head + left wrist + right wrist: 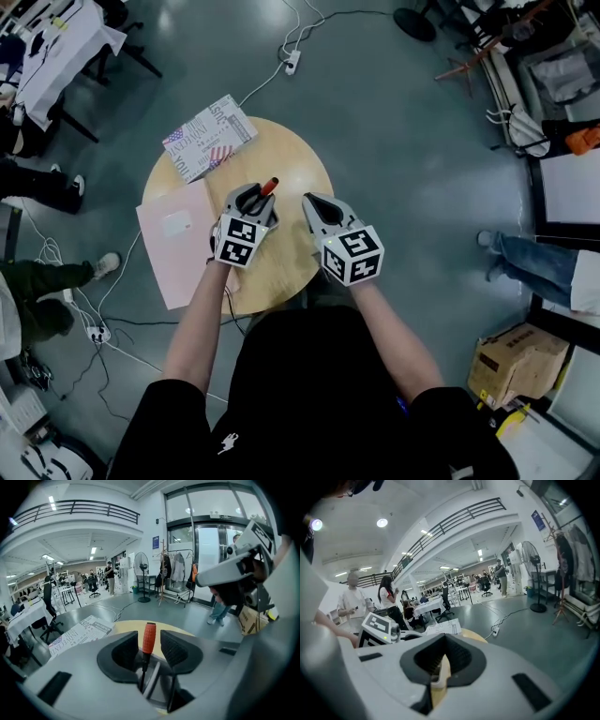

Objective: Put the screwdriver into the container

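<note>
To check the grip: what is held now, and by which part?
Apparently nothing: the orange-handled screwdriver stands between the left gripper's open jaws, handle untouched; right gripper shut, empty.

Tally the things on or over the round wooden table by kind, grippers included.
Orange-handled screwdriver: 1
Newsprint-patterned rectangular box: 1
Pink flat sheet: 1
Small white item on the sheet: 1
Grey two-jaw grippers: 2, left gripper and right gripper
Total: 6

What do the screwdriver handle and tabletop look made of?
Screwdriver handle: matte orange-red with no metallic shine, likely plastic or rubber. Tabletop: light tan with a soft glare, looks like wood or laminate; the grain is too faint to tell which.
</note>
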`<action>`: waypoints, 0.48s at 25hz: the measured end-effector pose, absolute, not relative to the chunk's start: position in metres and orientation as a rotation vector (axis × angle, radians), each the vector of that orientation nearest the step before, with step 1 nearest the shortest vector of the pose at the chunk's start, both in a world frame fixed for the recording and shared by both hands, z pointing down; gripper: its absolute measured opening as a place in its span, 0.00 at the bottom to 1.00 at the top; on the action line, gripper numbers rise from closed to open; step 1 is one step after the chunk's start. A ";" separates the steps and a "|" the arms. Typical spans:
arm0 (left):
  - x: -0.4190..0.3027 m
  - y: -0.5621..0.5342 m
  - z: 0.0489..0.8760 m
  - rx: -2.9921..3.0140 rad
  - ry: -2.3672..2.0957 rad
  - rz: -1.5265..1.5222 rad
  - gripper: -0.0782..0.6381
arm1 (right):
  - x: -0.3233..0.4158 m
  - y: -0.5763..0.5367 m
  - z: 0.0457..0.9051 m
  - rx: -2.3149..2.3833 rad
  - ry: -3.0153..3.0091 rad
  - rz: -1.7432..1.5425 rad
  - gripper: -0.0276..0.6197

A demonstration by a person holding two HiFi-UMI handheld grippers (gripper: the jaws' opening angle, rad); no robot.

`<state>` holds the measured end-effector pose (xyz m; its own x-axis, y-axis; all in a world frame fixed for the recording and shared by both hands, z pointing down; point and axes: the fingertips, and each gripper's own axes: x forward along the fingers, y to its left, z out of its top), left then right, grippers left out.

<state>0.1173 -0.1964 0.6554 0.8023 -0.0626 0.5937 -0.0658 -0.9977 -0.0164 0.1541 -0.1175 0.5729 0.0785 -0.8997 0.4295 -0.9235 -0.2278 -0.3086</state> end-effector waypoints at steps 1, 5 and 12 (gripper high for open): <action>0.113 -0.197 0.650 2.973 -0.131 0.964 0.32 | 0.153 -0.118 0.571 2.269 -1.934 0.840 0.05; 0.093 -0.201 0.622 2.956 -0.249 0.890 0.23 | 0.144 -0.126 0.558 2.212 -1.990 0.764 0.05; 0.054 -0.209 0.571 2.927 -0.458 0.727 0.11 | 0.132 -0.132 0.518 2.158 -2.084 0.590 0.05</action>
